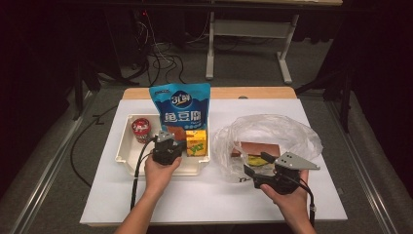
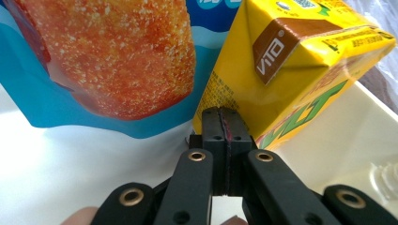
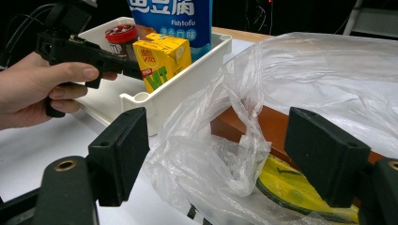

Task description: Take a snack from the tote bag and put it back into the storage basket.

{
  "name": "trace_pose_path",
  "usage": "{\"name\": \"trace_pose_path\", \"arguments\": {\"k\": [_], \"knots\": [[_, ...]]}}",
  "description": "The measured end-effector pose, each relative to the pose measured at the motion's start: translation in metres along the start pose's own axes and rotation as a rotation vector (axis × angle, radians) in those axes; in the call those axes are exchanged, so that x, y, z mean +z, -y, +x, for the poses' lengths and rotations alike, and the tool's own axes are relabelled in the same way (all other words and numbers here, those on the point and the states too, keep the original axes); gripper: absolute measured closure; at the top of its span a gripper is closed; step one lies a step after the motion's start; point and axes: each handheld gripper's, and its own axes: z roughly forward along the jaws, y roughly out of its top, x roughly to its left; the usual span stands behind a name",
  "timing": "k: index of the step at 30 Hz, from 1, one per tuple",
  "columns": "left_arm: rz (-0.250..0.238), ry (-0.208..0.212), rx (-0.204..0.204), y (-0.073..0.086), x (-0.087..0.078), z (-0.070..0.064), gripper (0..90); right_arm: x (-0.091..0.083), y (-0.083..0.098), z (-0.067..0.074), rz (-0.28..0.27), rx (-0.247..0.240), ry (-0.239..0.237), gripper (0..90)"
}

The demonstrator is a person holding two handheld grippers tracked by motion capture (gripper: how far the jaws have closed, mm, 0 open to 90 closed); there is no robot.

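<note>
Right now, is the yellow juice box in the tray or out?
In: the yellow juice box stands inside the white tray, beside the blue bag.

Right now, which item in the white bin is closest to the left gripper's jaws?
The yellow drink carton, right at the shut tips of the left gripper. The blue fish tofu bag stands behind; the red-lidded jar sits farther off.
</note>
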Motion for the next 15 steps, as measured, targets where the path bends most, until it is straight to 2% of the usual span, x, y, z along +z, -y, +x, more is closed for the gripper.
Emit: {"name": "trace_pose_path", "arguments": {"k": [6,8,11,15], "knots": [[0.039,-0.018,-0.034,0.0005,0.0018,0.0018,90.0,0.0003,0.0002,0.0006,0.003,-0.001,0.001,22.8],[0.063,-0.032,-0.012,0.0029,0.0033,0.0008,90.0,-0.0002,0.0001,-0.0003,-0.001,-0.001,0.002,22.8],[0.060,-0.039,-0.013,0.0034,0.0050,-0.0006,90.0,0.0002,0.0004,-0.0009,0.002,0.004,0.004,22.8],[0.052,-0.026,-0.036,0.0032,0.0072,0.0010,90.0,0.0001,0.0002,0.0004,0.001,0.001,0.002,22.8]]}}
